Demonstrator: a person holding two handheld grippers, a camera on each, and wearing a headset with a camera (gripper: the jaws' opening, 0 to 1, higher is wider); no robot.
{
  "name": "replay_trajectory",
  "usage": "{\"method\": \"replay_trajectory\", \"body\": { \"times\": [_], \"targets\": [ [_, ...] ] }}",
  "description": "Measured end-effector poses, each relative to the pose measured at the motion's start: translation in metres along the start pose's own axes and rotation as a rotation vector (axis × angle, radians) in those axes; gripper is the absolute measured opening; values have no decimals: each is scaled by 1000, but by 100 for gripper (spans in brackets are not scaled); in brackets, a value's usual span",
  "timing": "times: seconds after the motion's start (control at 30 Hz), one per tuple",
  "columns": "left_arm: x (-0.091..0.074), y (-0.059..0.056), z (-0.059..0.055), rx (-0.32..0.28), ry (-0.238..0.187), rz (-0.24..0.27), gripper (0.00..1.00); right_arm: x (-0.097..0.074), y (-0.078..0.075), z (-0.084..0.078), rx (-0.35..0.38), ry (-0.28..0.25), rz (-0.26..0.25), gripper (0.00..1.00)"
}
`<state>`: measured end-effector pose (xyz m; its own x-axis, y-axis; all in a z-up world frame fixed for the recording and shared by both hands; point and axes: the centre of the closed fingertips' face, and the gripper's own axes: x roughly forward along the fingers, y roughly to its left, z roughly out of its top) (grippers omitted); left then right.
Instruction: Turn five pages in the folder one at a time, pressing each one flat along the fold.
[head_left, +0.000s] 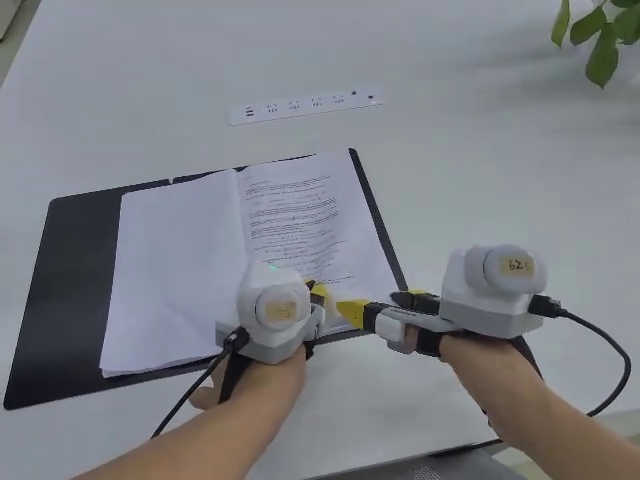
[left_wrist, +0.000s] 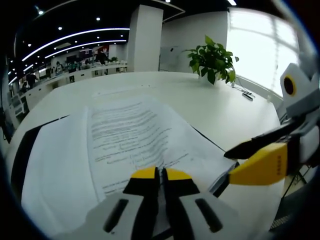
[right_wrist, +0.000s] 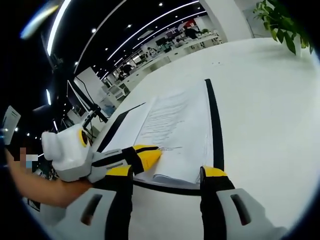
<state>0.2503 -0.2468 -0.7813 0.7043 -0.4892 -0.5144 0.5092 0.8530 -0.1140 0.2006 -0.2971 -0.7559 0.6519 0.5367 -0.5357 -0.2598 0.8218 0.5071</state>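
Note:
A black folder (head_left: 70, 290) lies open on the white table, with a blank sheet (head_left: 175, 270) on the left and a printed page (head_left: 300, 220) on the right. My left gripper (head_left: 318, 295) is shut, its yellow tips (left_wrist: 160, 175) resting together over the bottom edge of the printed page (left_wrist: 130, 130). The right gripper (head_left: 352, 312) points left at the folder's lower right corner and stands open (right_wrist: 167, 172). The near corner of the page stack (right_wrist: 175, 172) lies just ahead, between its jaws. The left gripper (right_wrist: 147, 152) enters the right gripper view from the left.
A white power strip (head_left: 305, 103) lies beyond the folder. A leafy plant (head_left: 600, 30) stands at the far right. A black cable (head_left: 600, 350) trails from the right gripper. The table's front edge runs close under both hands.

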Motion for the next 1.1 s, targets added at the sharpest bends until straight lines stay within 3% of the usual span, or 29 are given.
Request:
{"method": "replay_trajectory", "body": {
  "times": [0.33, 0.4, 0.8, 0.9, 1.1],
  "targets": [
    [0, 0, 0, 1, -4, -1, 3, 0, -12, -2, 58, -2, -24, 42],
    [0, 0, 0, 1, -4, -1, 3, 0, -13, -1, 101, -17, -22, 42],
    [1, 0, 0, -1, -3, -1, 3, 1, -9, -3, 79, 14, -29, 43],
    [1, 0, 0, -1, -1, -2, 3, 0, -12, -3, 70, 12, -42, 37],
    [0, -1, 1, -11, 5, -10, 4, -2, -23, -6, 34, 17, -92, 10]
  ]
}}
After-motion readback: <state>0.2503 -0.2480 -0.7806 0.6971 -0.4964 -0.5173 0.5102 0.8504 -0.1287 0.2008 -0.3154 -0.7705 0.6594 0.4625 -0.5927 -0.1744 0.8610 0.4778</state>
